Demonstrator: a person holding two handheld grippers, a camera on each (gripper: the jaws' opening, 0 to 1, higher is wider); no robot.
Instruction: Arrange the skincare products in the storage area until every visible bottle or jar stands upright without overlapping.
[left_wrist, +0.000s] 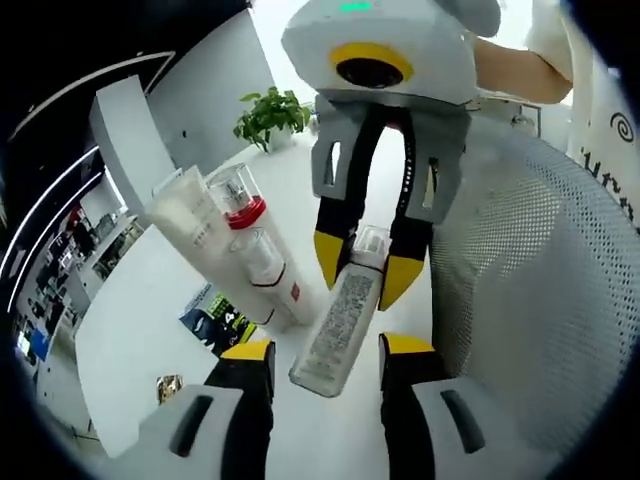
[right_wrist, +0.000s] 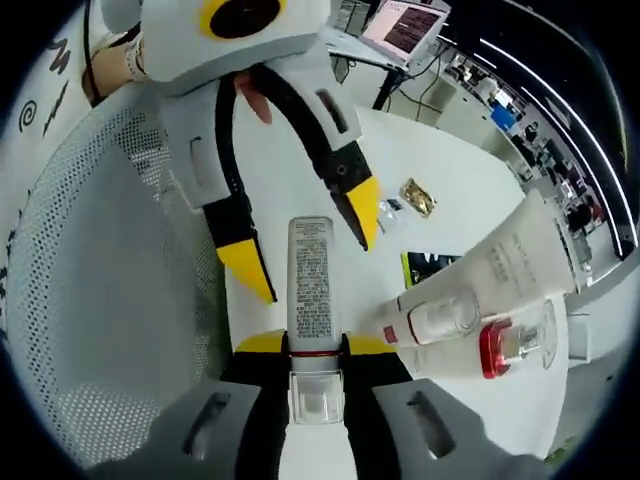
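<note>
White tabletop (left_wrist: 150, 340) below, and the right gripper (right_wrist: 315, 345) has its jaws clamped on the clear cap of the labelled tube (right_wrist: 310, 285). Left gripper (left_wrist: 325, 360) sits jaws apart around that tube's far end. Just beside the tube stand a white tube (left_wrist: 190, 225) and a red-collared bottle (left_wrist: 250, 225).
</note>
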